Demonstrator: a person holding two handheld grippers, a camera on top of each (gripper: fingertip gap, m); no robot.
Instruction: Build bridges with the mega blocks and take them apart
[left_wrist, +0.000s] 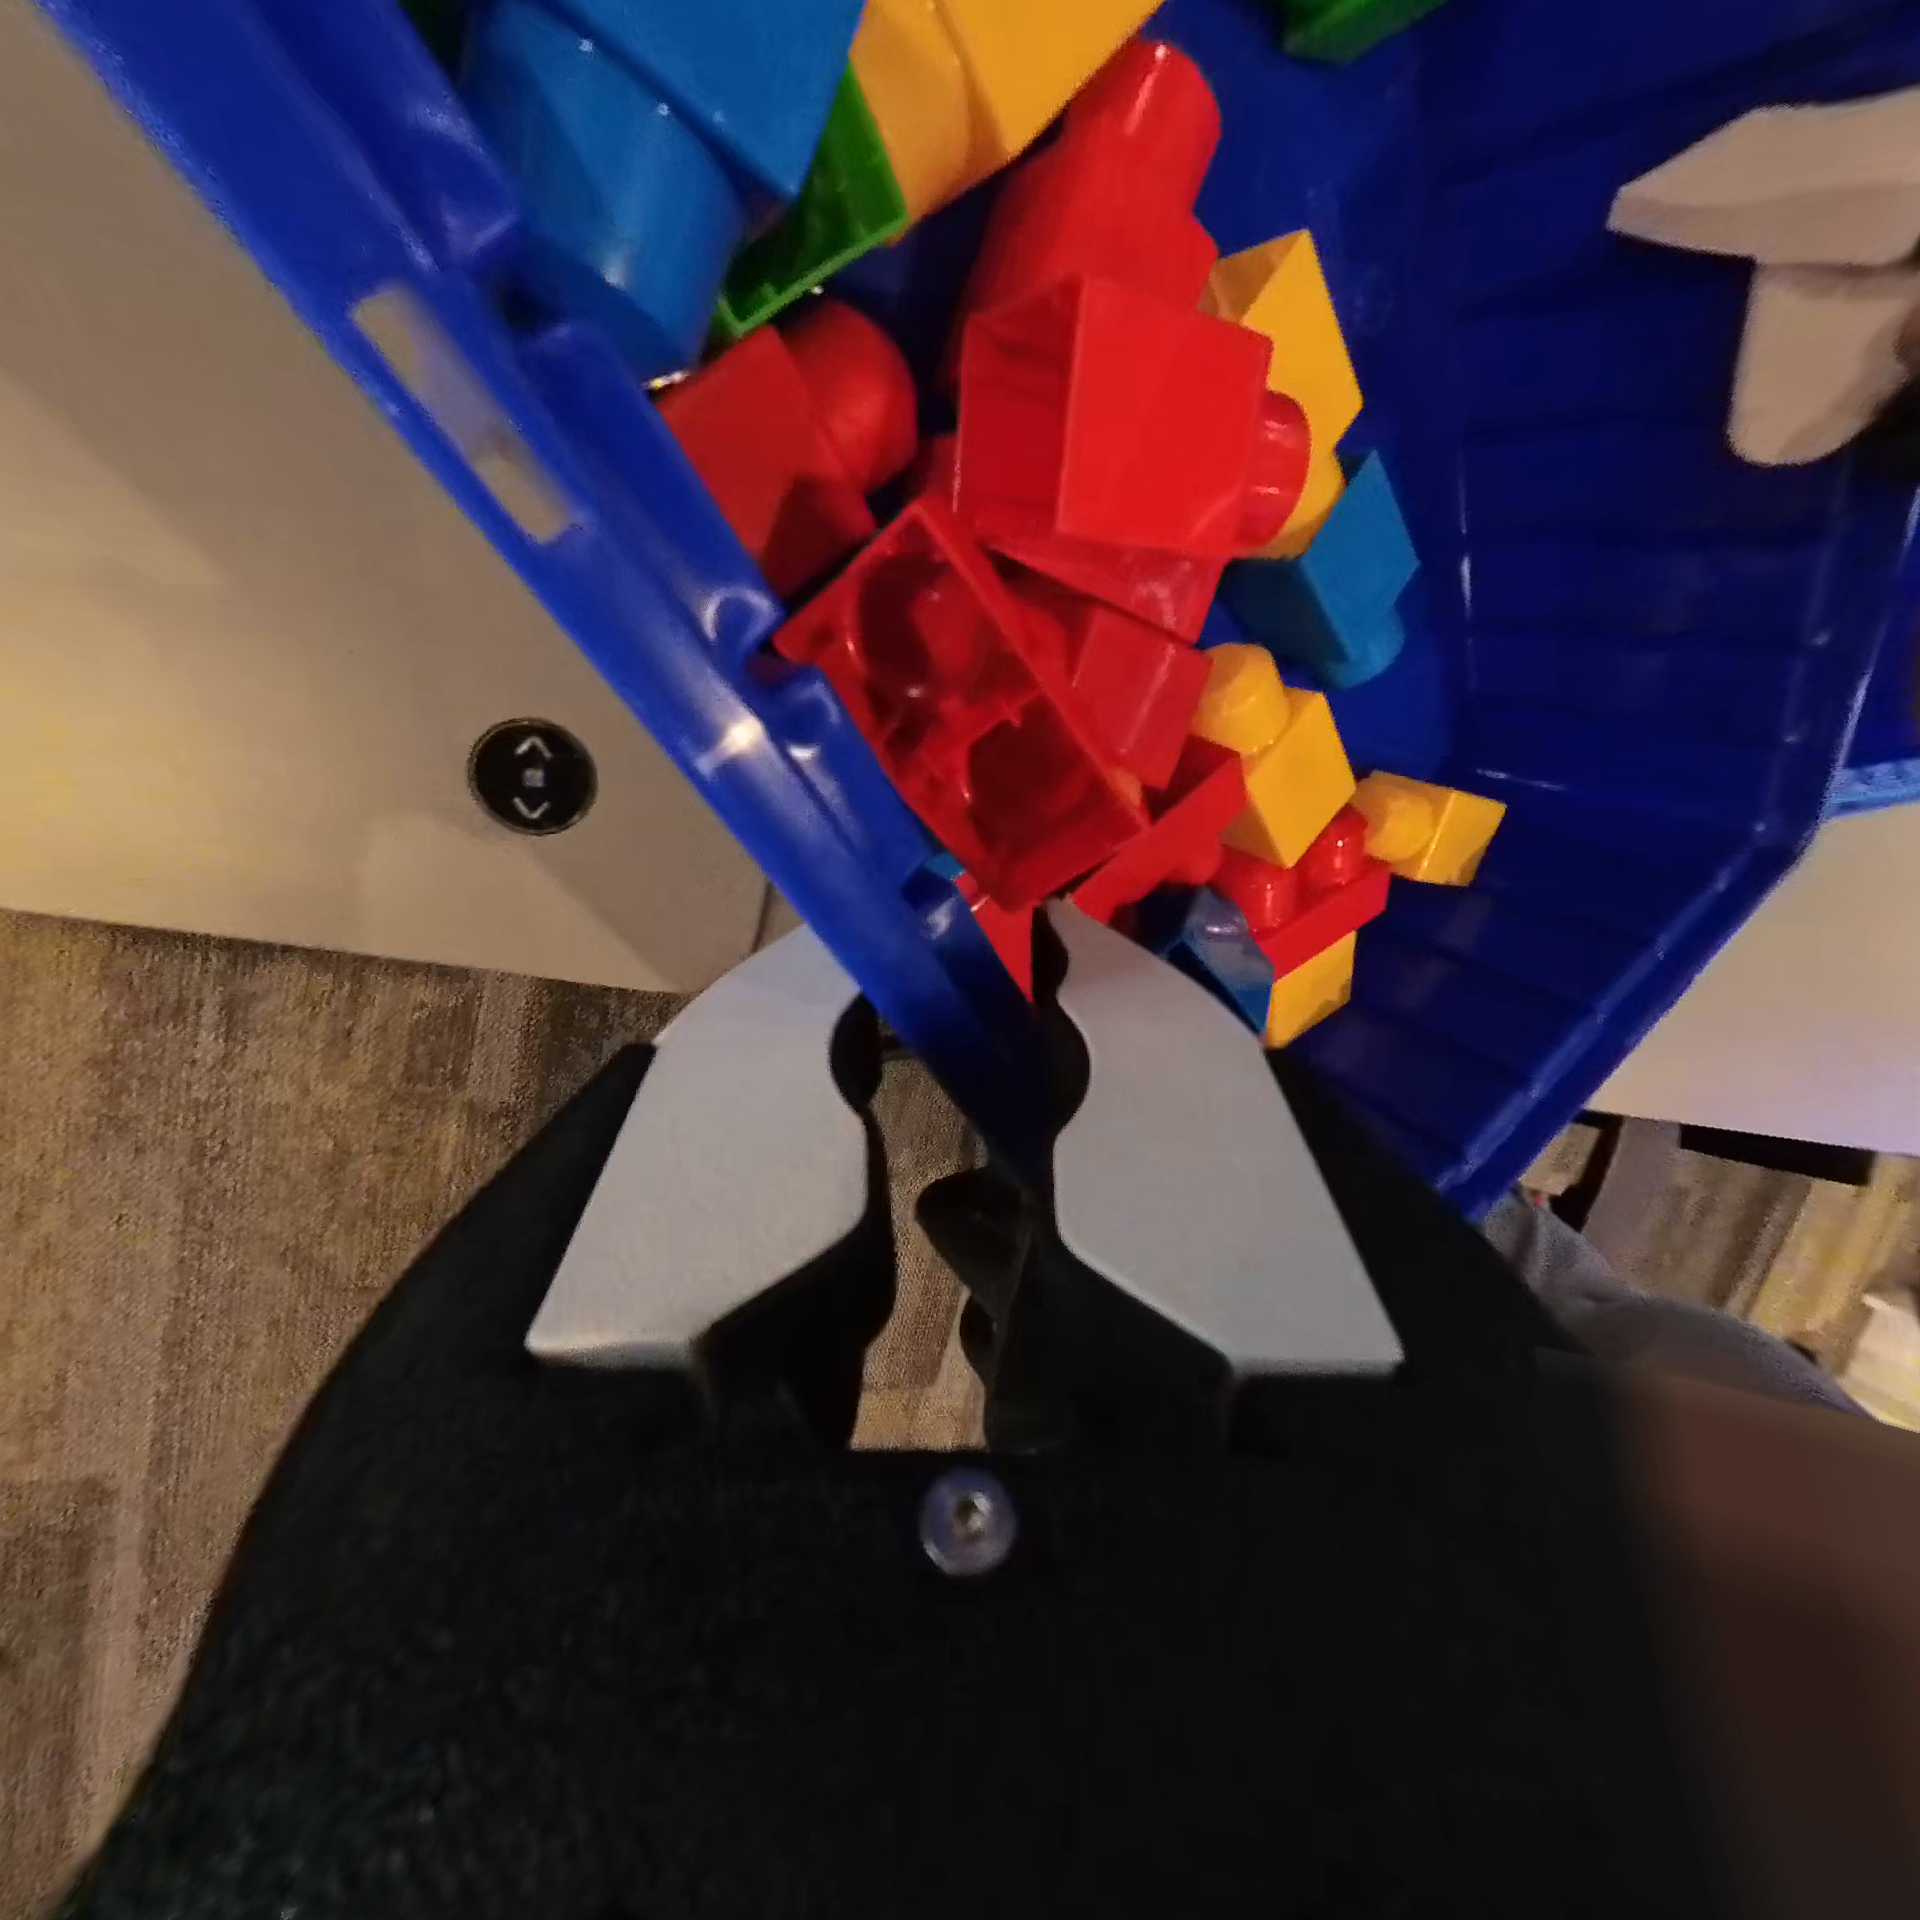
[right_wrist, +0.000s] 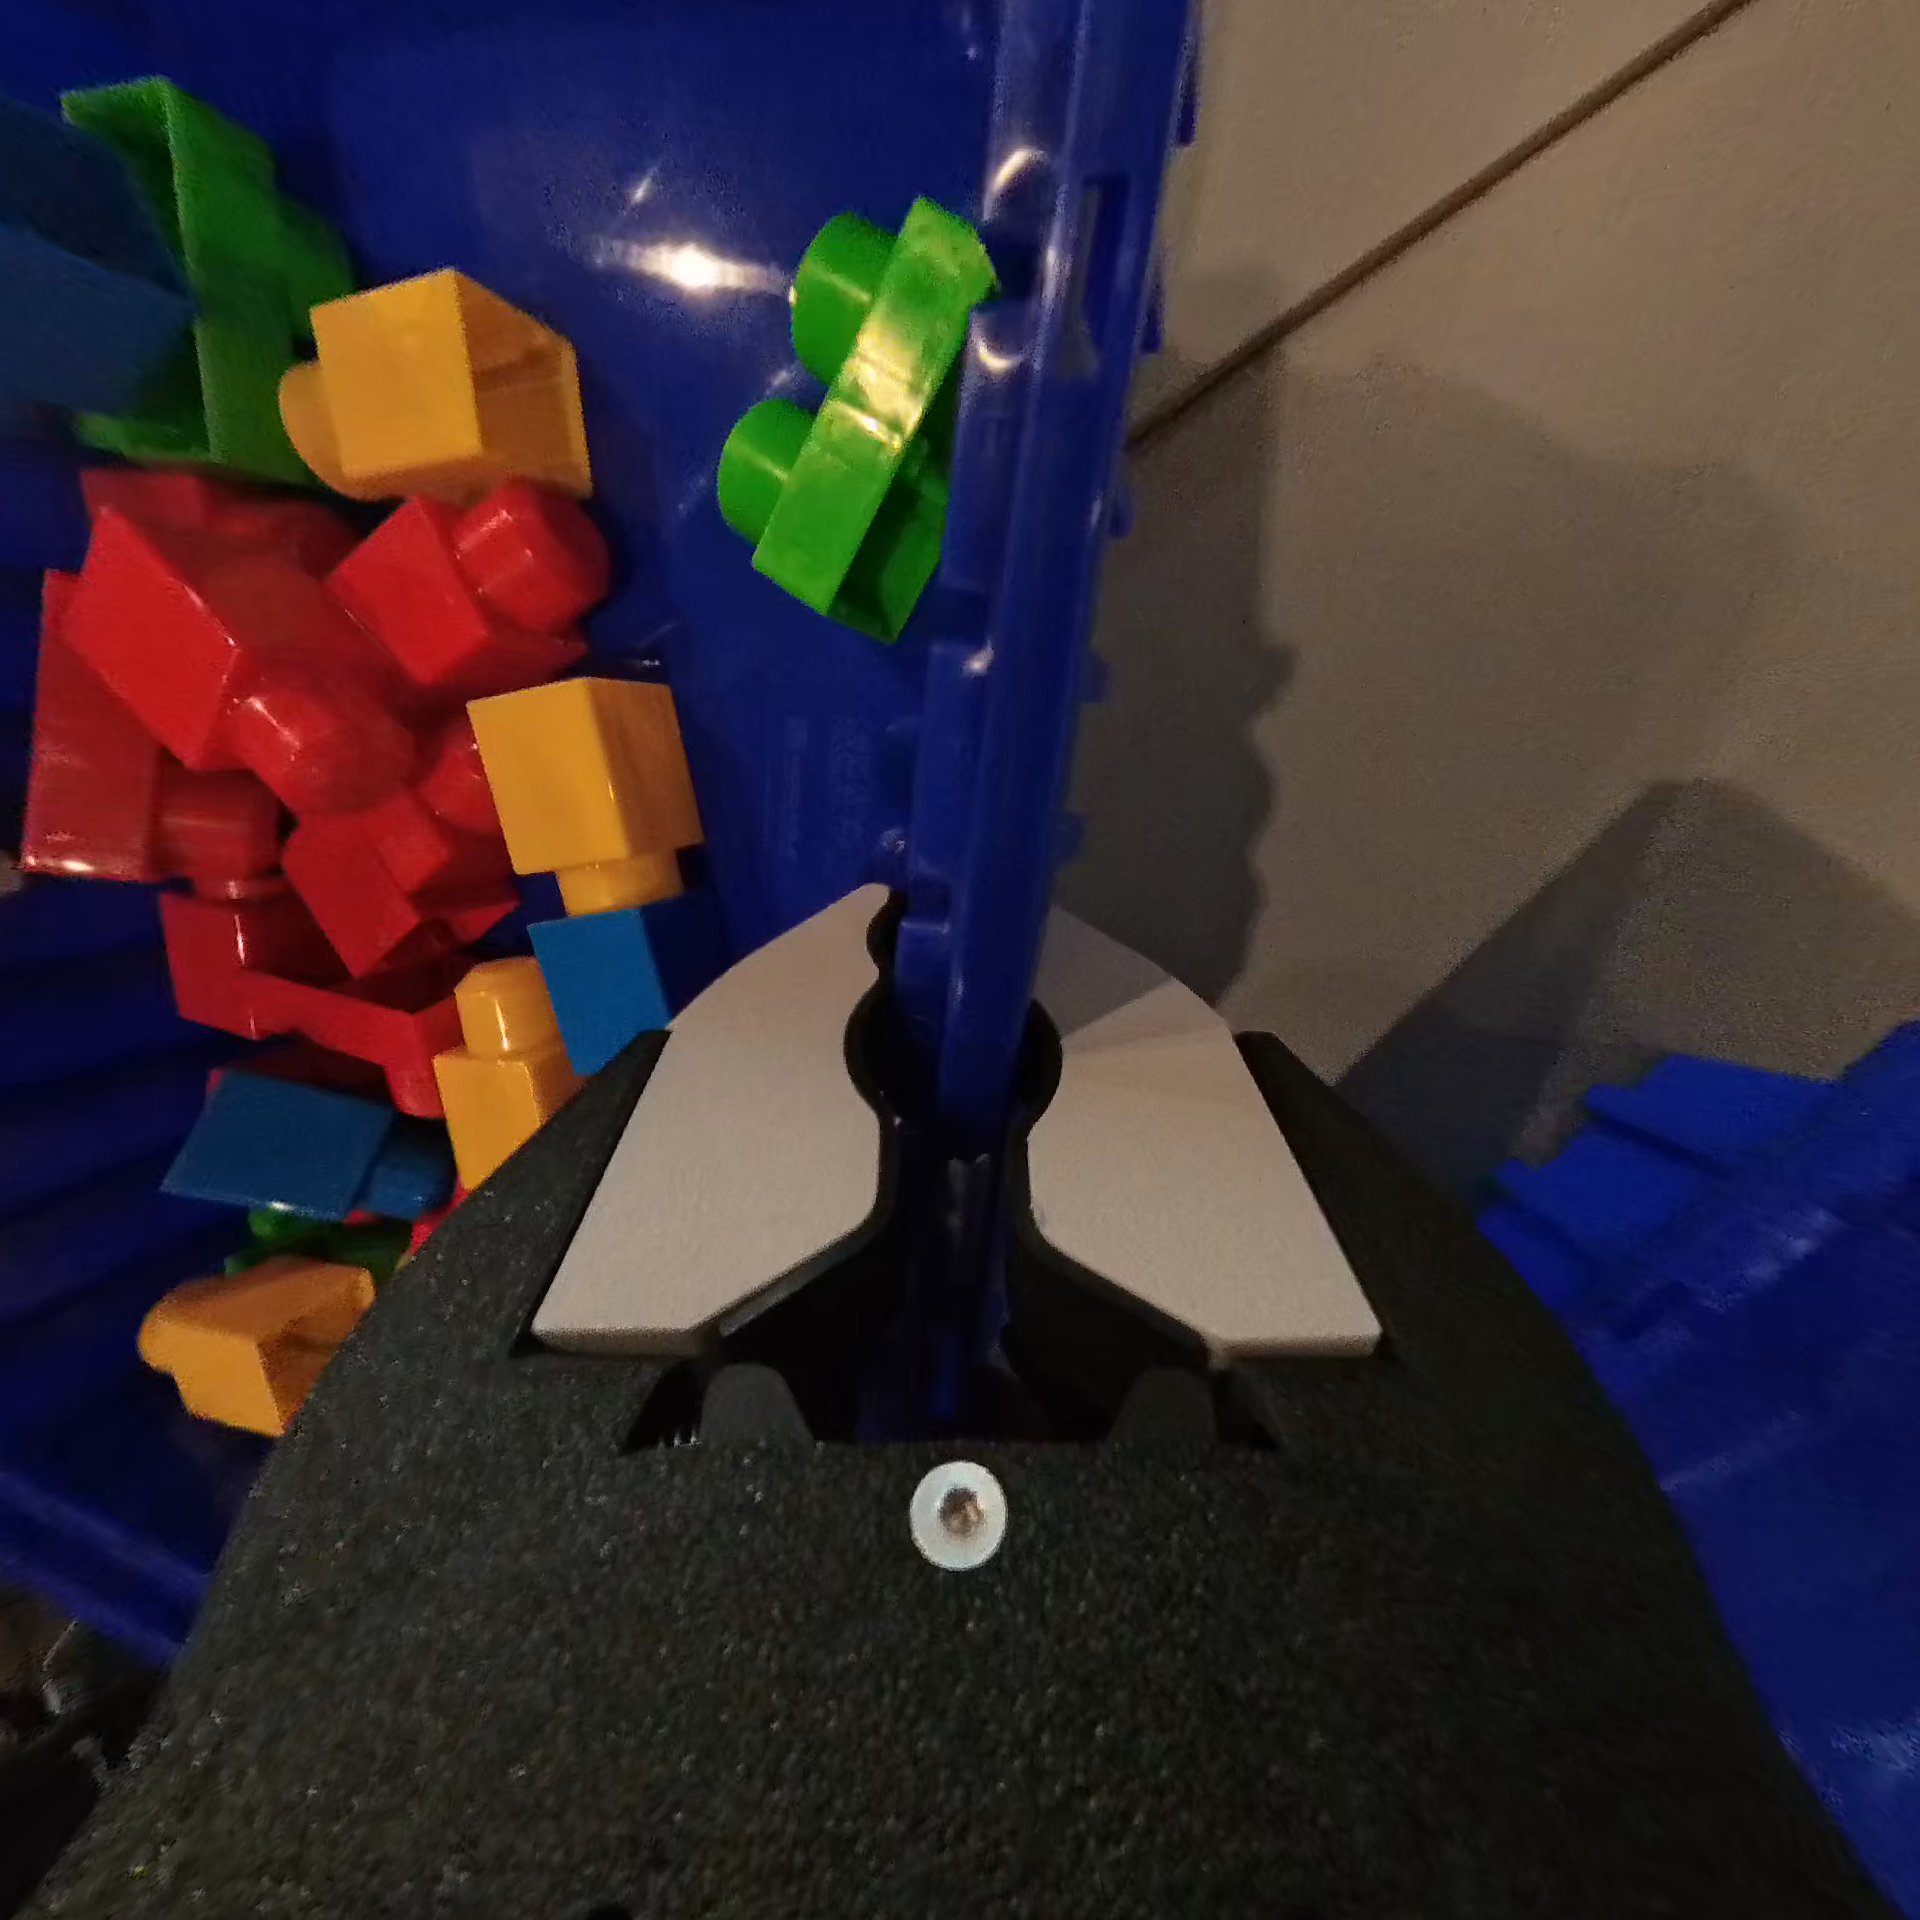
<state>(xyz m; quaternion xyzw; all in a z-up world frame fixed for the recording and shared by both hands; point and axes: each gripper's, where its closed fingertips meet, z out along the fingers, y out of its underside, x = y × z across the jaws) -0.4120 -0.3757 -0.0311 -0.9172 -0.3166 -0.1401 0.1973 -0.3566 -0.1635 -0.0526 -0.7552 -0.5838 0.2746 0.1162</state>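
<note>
A blue plastic bin (left_wrist: 582, 499) holds a loose heap of mega blocks: red blocks (left_wrist: 1101, 416), yellow blocks (left_wrist: 1288, 769), blue ones and a green one. The bin looks tilted in both views. My left gripper (left_wrist: 940, 935) is shut on the bin's rim, one finger inside and one outside. My right gripper (right_wrist: 971, 914) is shut on the bin's opposite wall (right_wrist: 997, 675). In the right wrist view, a green block (right_wrist: 862, 416) lies against that wall, with red blocks (right_wrist: 260, 707) and yellow blocks (right_wrist: 582, 779) beside it. The right gripper's grey fingers (left_wrist: 1787, 260) show at the far rim.
A white desk (left_wrist: 208, 623) with a round black up-down button (left_wrist: 532, 776) lies under the bin. Carpet floor (left_wrist: 260, 1195) shows beyond its edge. Another blue plastic piece (right_wrist: 1714, 1299) sits on the beige surface (right_wrist: 1558, 520) to the right. About 20 cm separates my left fingertips from my right.
</note>
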